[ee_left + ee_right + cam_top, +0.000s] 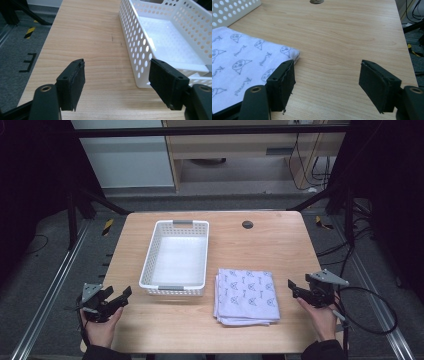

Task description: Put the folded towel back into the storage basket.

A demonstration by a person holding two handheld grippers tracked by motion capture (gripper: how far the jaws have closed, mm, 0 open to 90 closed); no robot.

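A light wooden tabletop (260, 245) holds an empty white perforated plastic basket (175, 258) left of centre and, just beside it on the right, a folded white cloth printed with small grey figures (246, 295). The left tool (111, 298) and right tool (300, 290) rest at opposite edges, jaws spread, holding nothing. Gripping only the top layer could unfold the cloth; the basket's near wall stands alongside.

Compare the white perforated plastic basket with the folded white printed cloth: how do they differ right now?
The white perforated plastic basket is rigid with upright holed walls; the folded white printed cloth is soft and lies flat. The basket is plain white and empty; the cloth carries a small dark pattern. The basket reaches farther back. Both rest on the wooden table, side by side.
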